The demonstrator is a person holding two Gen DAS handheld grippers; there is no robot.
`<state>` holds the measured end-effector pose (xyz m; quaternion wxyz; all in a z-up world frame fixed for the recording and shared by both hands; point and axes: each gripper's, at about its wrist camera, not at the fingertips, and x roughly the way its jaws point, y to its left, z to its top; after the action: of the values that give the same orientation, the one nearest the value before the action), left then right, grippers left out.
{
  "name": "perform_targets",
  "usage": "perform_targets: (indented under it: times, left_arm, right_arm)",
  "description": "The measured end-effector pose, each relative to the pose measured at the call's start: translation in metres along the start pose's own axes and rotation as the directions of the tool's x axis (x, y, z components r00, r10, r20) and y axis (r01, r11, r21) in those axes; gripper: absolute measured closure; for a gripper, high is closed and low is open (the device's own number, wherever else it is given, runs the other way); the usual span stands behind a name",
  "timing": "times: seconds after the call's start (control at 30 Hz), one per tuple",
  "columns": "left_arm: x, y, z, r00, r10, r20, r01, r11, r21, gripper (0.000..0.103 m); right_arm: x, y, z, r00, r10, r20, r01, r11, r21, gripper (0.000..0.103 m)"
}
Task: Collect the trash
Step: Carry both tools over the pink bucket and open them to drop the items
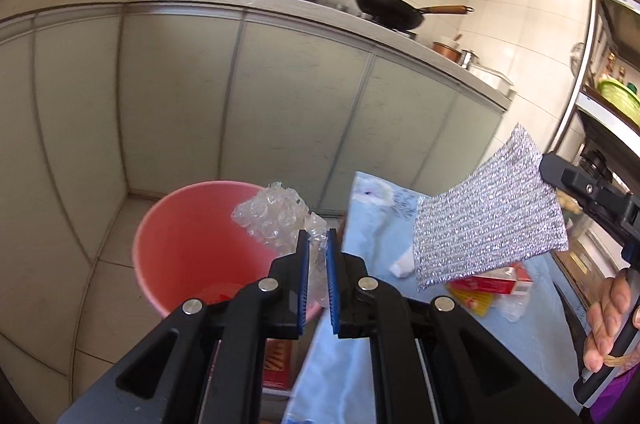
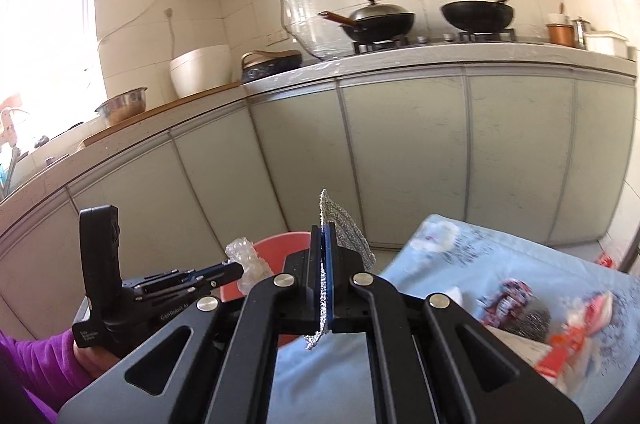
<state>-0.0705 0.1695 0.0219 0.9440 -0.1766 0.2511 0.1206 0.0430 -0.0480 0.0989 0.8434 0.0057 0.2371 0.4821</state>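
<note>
My left gripper (image 1: 317, 244) is shut on a crumpled piece of clear bubble wrap (image 1: 276, 216) and holds it over the rim of a pink bucket (image 1: 192, 244) on the floor. My right gripper (image 2: 326, 236) is shut on a silver glittery scouring cloth (image 2: 348, 228), held in the air above the table's left edge. The cloth also shows in the left wrist view (image 1: 488, 220), to the right of the bucket. The left gripper with the bubble wrap (image 2: 248, 260) shows in the right wrist view, in front of the bucket (image 2: 280, 244).
A table with a light blue cloth (image 2: 460, 256) holds red and yellow wrappers (image 1: 492, 288), a white wad (image 1: 402, 266) and more scraps (image 2: 560, 320). Grey kitchen cabinets (image 1: 280, 104) stand behind the bucket, with woks (image 1: 390, 9) on the counter. A shelf rack (image 1: 612, 84) is at the right.
</note>
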Motion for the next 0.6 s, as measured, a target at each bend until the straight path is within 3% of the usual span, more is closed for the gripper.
perform_targets:
  times: [0.27, 0.6]
  left_arm:
    - [0.009, 0.037, -0.009, 0.997, 0.074, -0.021, -0.074, 0.997, -0.025, 0.095]
    - [0.024, 0.058, -0.028, 0.992, 0.102, -0.072, -0.104, 0.994, -0.024, 0.095]
  right_arm:
    - [0.065, 0.036, -0.004, 0.996, 0.050, -0.069, -0.053, 0.997, -0.047, 0.101]
    - [0.120, 0.052, -0.038, 0.982, 0.046, -0.181, -0.052, 0.998, -0.027, 0.101]
